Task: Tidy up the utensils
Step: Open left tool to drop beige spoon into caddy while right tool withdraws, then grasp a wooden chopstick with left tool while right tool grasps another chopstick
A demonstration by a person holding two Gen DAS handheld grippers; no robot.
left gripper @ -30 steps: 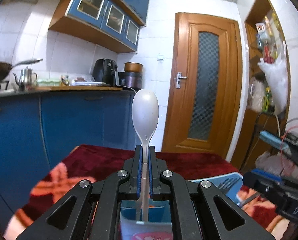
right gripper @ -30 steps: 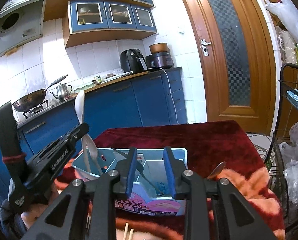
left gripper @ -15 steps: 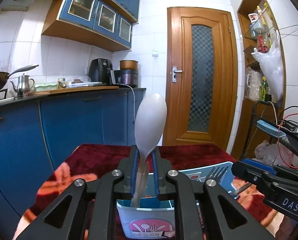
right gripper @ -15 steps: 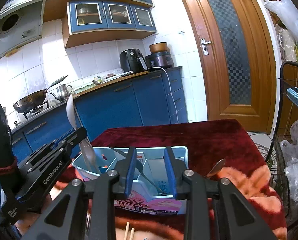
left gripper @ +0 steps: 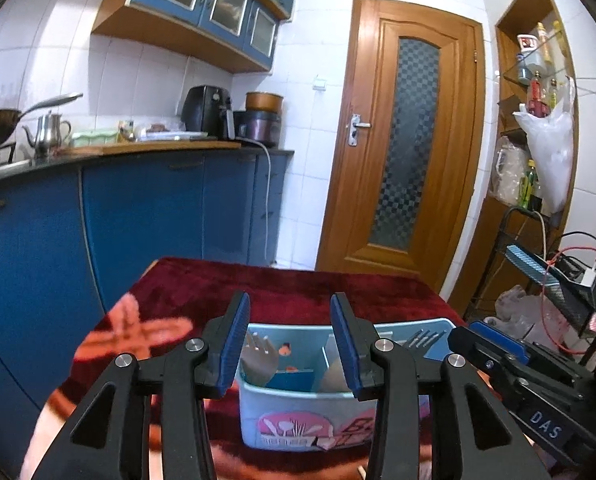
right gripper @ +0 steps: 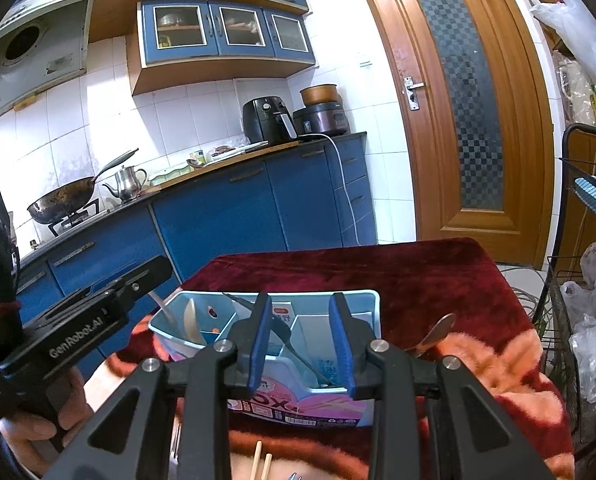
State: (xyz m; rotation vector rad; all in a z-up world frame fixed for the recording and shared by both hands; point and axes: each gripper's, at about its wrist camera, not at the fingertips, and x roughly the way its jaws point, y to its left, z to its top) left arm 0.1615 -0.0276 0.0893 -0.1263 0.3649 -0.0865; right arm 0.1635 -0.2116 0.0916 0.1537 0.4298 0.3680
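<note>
Although blurred in the left wrist view, made out the white spoon (left gripper: 258, 360) inside the left end compartment of the pale blue organiser box (left gripper: 298, 408), free of any pad. Read the left gripper (left gripper: 290, 308) as open, jaws just parted further with nothing pressed between them, poised close over that compartment. Read the right gripper (right gripper: 301, 300) as partly open and empty too, held near the front of the box. Noted a fork (right gripper: 294, 344) slanting in the middle compartment, a metal spoon (right gripper: 437, 332) lying on the cloth just right of the box, and chopsticks (right gripper: 260, 460) on the cloth in front of it, outside.

Judged the risks from there: could tip the light box or flick the white spoon out by dropping or swinging the left gripper with its fingers so near the rim; could knock the two grippers together, working side by side; could snag the plush pile when pinching the flat metal spoon or the thin chopsticks.

Saw a table (right gripper: 377, 264) under a dark red plush cloth with orange figures. Beyond, took in blue kitchen cabinets (right gripper: 218, 216), white tiles (right gripper: 138, 120), a wok (right gripper: 62, 200), a kettle (right gripper: 128, 180), an air fryer (right gripper: 266, 120) and a wooden door (right gripper: 469, 100).
</note>
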